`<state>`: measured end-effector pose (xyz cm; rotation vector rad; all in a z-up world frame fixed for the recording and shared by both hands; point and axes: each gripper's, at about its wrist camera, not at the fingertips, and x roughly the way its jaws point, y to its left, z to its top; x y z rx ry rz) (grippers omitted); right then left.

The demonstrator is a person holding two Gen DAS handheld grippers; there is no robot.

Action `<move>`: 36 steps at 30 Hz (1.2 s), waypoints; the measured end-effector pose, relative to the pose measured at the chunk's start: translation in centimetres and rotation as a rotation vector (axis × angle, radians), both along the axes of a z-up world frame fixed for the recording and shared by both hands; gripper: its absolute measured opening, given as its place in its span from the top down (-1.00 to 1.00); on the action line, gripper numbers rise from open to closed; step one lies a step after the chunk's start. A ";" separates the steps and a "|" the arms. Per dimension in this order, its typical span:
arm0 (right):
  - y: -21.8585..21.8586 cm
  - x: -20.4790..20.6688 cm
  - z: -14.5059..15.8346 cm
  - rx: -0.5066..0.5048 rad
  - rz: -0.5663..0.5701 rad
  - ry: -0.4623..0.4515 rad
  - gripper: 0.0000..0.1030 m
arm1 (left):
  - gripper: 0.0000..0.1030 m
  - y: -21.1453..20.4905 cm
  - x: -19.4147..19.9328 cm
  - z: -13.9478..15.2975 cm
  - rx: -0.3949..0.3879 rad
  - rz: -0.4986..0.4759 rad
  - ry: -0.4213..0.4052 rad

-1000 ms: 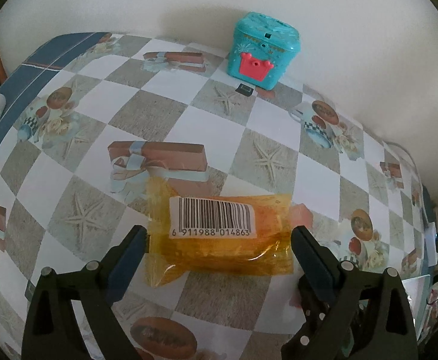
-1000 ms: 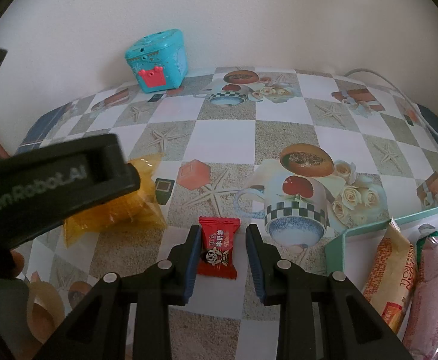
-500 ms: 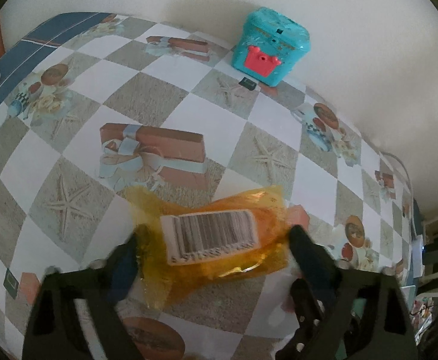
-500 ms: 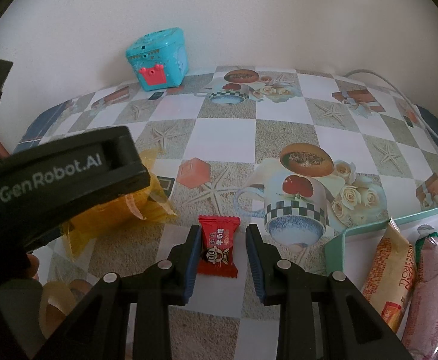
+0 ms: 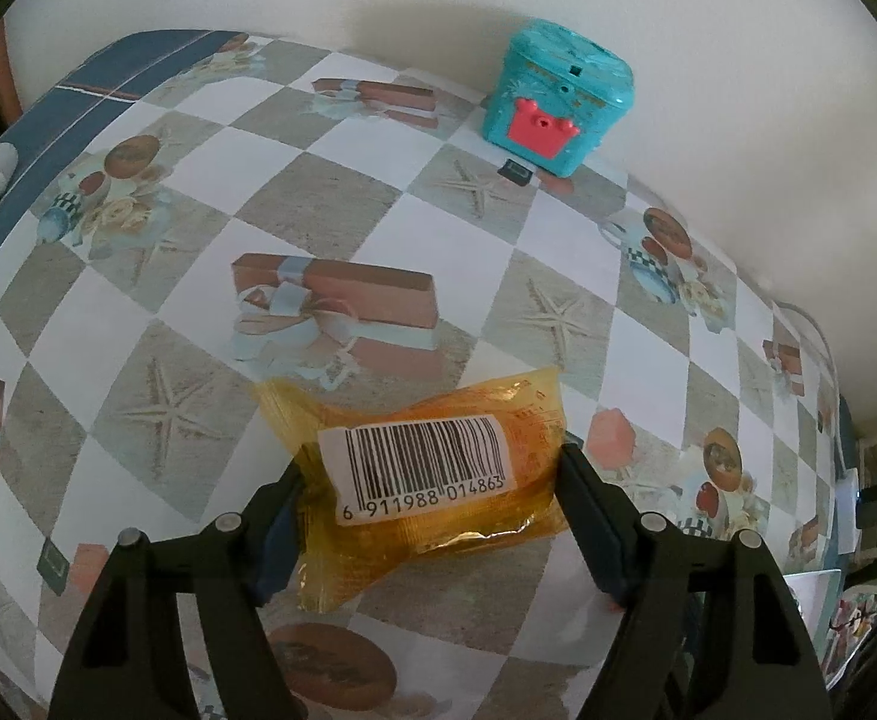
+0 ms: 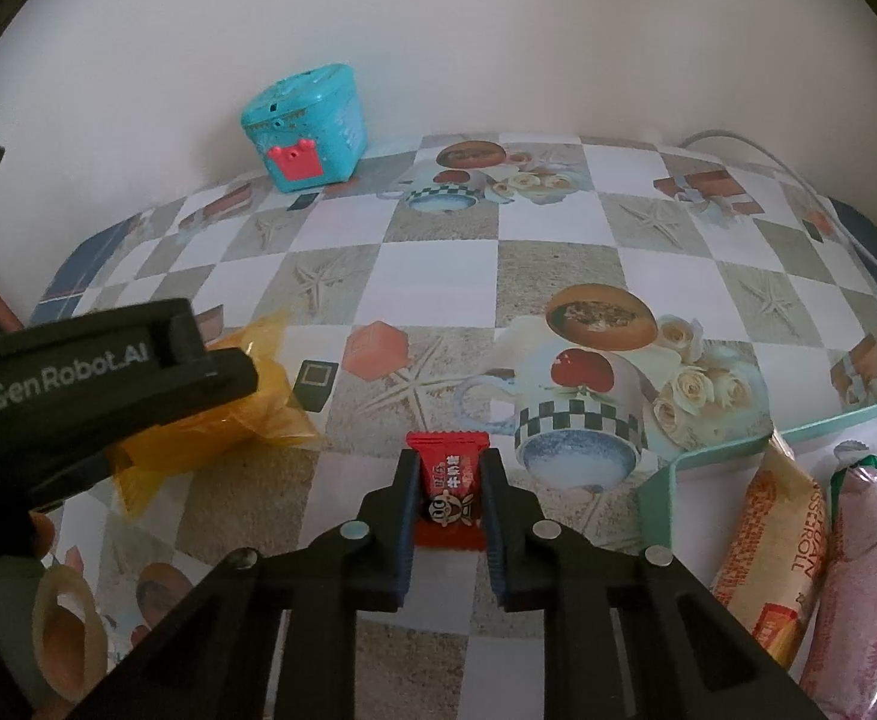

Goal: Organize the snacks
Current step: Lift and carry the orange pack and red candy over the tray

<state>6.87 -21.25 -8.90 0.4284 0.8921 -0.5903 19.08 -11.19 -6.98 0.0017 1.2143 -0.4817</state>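
A translucent orange plastic snack packet [image 5: 438, 468] with a white barcode label lies on the surface [image 5: 330, 192], which is covered by a checked oilcloth printed with starfish, cups and gift boxes. The packet is framed by the left hand-held gripper [image 5: 432, 516], whose jaws are closing on it; the pads are seen at the packet's two short ends, the wrapper crumpled at the left one (whether it is firmly squeezed cannot be told). In the right wrist view a small red wrapped candy [image 6: 449, 483] with white lettering is clamped between the fingers of the right hand-held gripper [image 6: 449, 516], which are drawn together on its sides; the candy rests on the surface, just right of the orange packet [image 6: 222, 414]. A pale green tray [image 6: 708, 456] is seen to the right, holding an orange-and-white wrapped roll [image 6: 768, 558] and a pink wrapped snack [image 6: 864, 588]. A turquoise plastic box [image 5: 558, 102] with a red clasp stands by the wall.
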 end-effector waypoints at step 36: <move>1.8 -7.2 10.4 -0.024 -0.045 -0.096 0.61 | -0.50 4.5 -6.0 9.2 -0.015 0.045 -0.063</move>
